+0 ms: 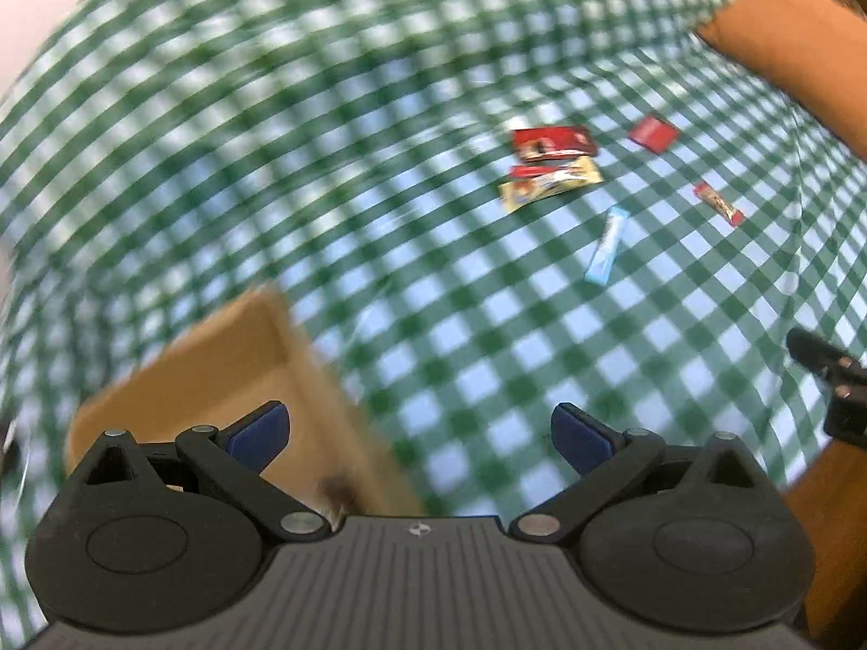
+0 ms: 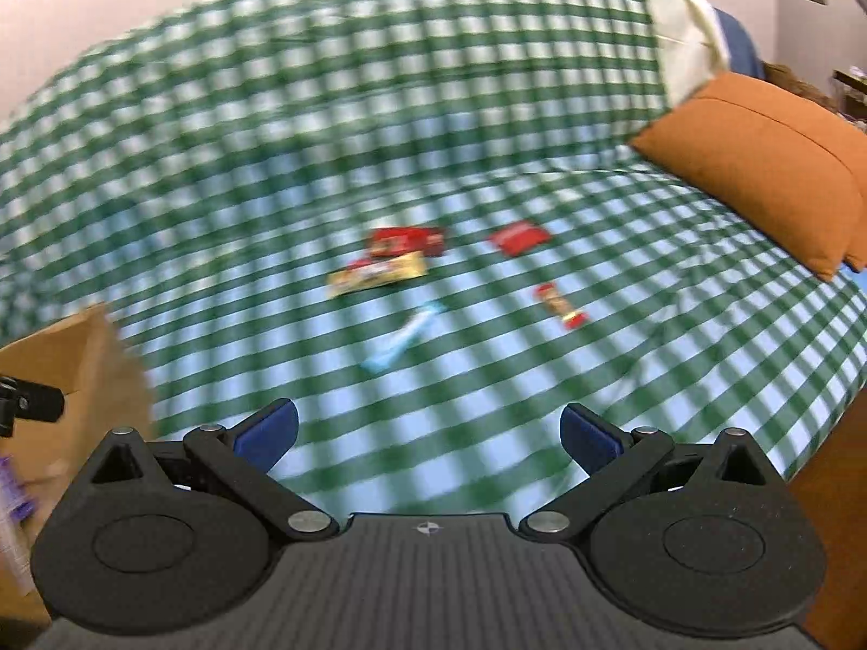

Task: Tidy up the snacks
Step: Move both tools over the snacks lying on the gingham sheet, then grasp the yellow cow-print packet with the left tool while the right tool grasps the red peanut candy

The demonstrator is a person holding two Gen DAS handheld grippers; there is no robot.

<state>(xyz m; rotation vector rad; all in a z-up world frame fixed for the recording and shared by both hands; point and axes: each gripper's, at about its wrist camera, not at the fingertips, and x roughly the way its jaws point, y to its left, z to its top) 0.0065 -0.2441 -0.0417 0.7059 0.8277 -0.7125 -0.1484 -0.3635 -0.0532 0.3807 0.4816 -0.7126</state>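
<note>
Several snack packets lie on a green checked cloth [image 1: 379,162]: a red packet [image 1: 552,142] [image 2: 407,241], a yellow bar [image 1: 550,184] [image 2: 377,272], a small red square packet [image 1: 654,133] [image 2: 519,237], a thin red bar [image 1: 718,203] [image 2: 561,306] and a light blue stick [image 1: 607,245] [image 2: 403,336]. A cardboard box [image 1: 227,374] [image 2: 65,379] stands at the near left. My left gripper [image 1: 420,436] is open and empty, partly over the box's right wall. My right gripper [image 2: 428,436] is open and empty, well short of the snacks.
An orange cushion [image 1: 785,54] [image 2: 758,162] lies at the far right of the cloth. The right gripper's black tip [image 1: 829,374] shows at the left wrist view's right edge. A purple item [image 2: 13,493] shows inside the box. Both views are blurred.
</note>
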